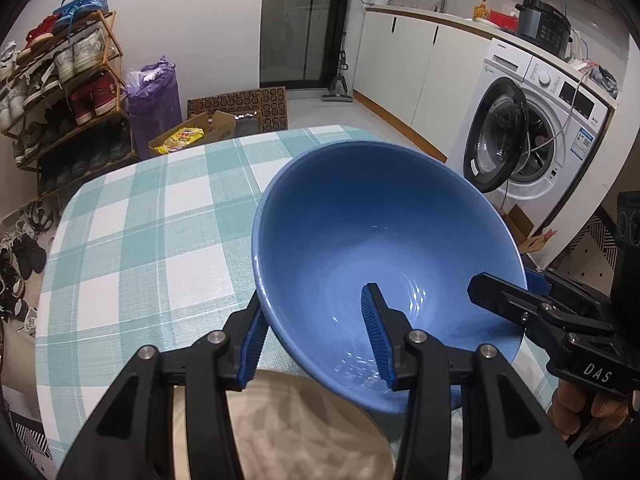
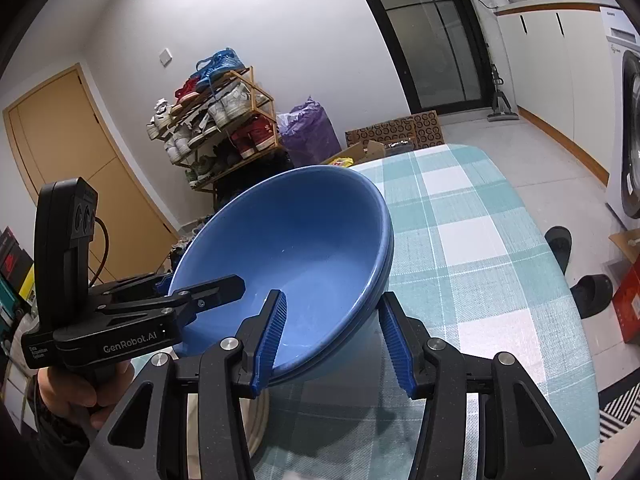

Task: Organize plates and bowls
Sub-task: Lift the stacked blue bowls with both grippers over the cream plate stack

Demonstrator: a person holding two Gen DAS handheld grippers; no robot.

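A big blue bowl (image 1: 384, 240) is tilted above the checked table, and both grippers straddle its rim. My left gripper (image 1: 316, 336) has one finger inside and one outside the near left rim, jaws wide. My right gripper (image 2: 332, 336) likewise straddles the bowl's (image 2: 288, 248) right rim; it shows in the left wrist view (image 1: 500, 292). The right wrist view shows a second rim line under the first, as of two nested bowls. A beige plate (image 1: 300, 432) lies on the table under the left gripper.
The table carries a teal and white checked cloth (image 1: 152, 240). A shoe rack (image 1: 68, 80), a purple bag (image 1: 154, 104) and cardboard boxes stand beyond it. A washing machine (image 1: 532, 136) with its door open stands on the right. Slippers (image 2: 592, 292) lie on the floor.
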